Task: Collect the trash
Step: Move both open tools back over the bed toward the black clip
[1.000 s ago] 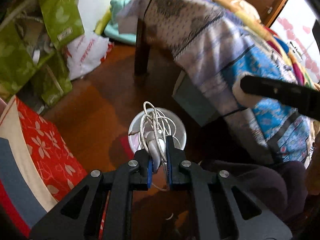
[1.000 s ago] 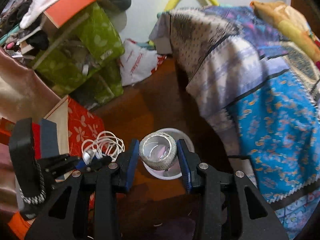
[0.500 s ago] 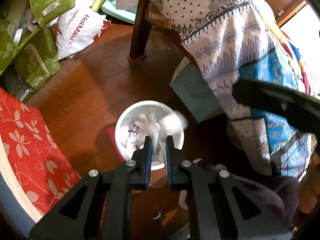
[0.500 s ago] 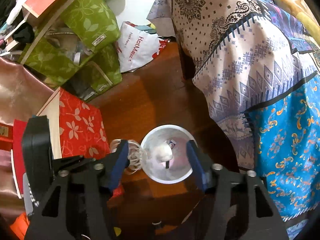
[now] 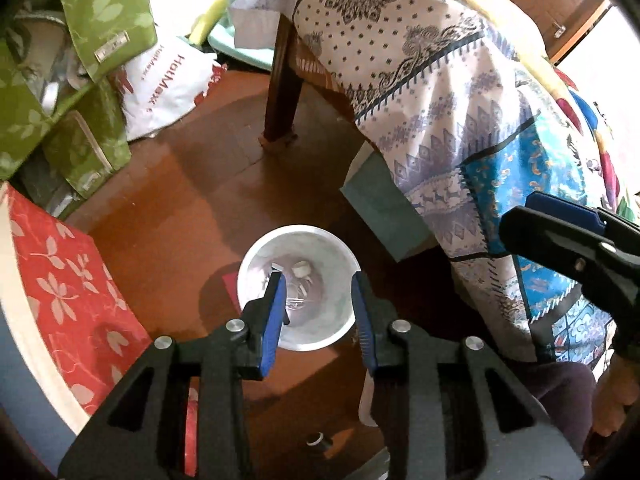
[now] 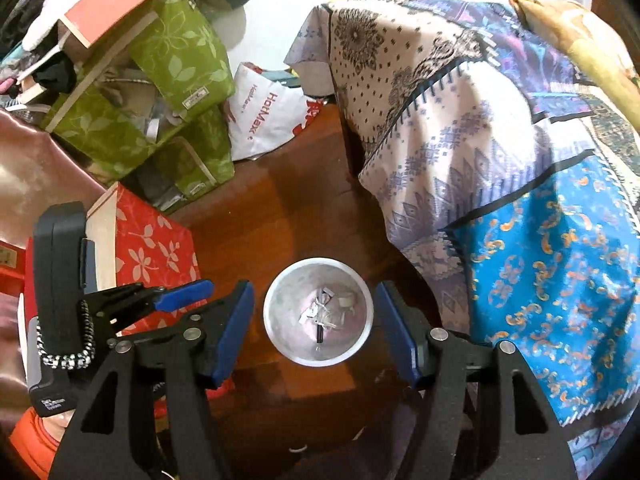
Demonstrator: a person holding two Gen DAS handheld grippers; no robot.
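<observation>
A white round bin (image 5: 256, 268) stands on the wooden floor; it also shows in the right wrist view (image 6: 280, 344). Small scraps, a white cable tangle and a tape roll (image 6: 347, 301) lie in its bottom. My left gripper (image 5: 318, 304) is open and empty directly above the bin; it also shows at the left of the right wrist view (image 6: 182, 295). My right gripper (image 6: 316, 322) is open and empty, jaws wide on either side of the bin's rim; it also shows at the right of the left wrist view (image 5: 560, 236).
A table draped in patterned cloth (image 6: 500, 152) stands to the right, its dark leg (image 5: 280, 92) behind the bin. Green leaf-print bags (image 6: 160, 92), a white HotMax bag (image 5: 168, 84) and a red flowered box (image 5: 60, 280) crowd the left side.
My left gripper opened and let the white cable tangle fall into the bin. My right gripper opened wide and released the tape roll into the bin. Both moved over the bin.
</observation>
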